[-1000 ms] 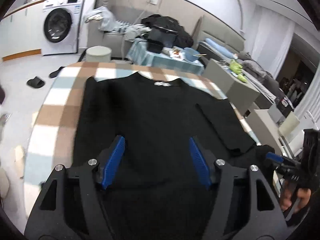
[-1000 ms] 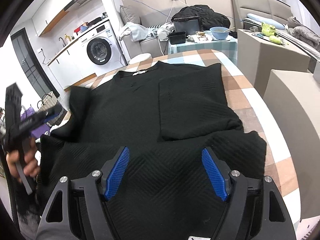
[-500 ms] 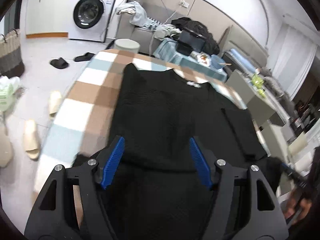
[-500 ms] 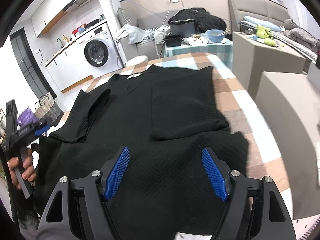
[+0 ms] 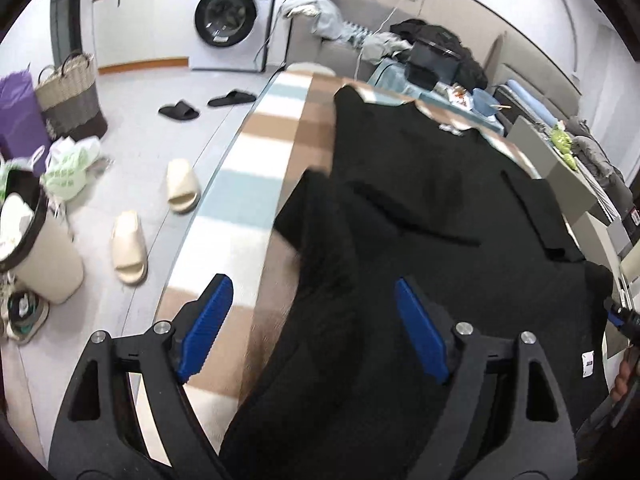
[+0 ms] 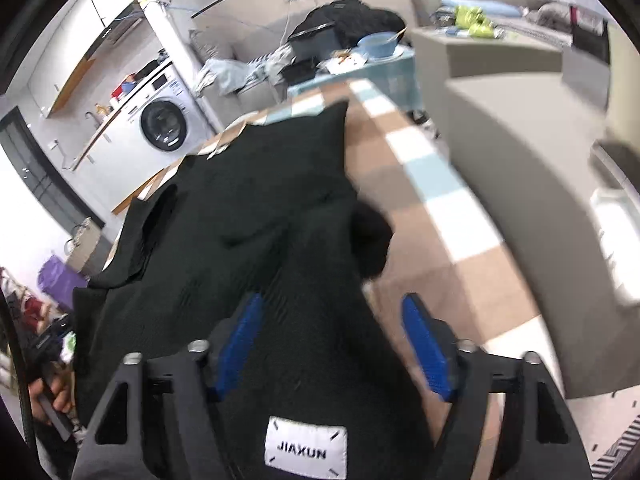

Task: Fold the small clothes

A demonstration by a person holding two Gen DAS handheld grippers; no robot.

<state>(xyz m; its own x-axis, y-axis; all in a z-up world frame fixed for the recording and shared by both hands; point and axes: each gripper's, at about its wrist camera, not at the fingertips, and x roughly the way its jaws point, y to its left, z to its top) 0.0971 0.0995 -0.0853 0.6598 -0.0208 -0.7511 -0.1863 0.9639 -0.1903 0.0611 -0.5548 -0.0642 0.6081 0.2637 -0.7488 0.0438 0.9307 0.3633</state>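
A black knit sweater lies flat on the checked tablecloth, both sleeves folded onto its body. My left gripper hovers over the sweater's left side edge; its jaws are opening, with the cloth edge lying between the blue pads untouched. My right gripper is over the right bottom corner of the sweater, just beyond a white JIAXUN label. Its jaws are closing with cloth between them, and the right pad stands clear of the fabric. A hand holds the other gripper at the left.
Left of the table the floor holds cream slippers, black slippers, a waste bin and a woven basket. A washing machine stands behind. Grey boxes sit close to the table's right edge.
The left gripper swung left to the sweater's side edge and its jaws widened. The right gripper swung right to the bottom right corner, and its jaws narrowed. The left sleeve now lies folded inward.
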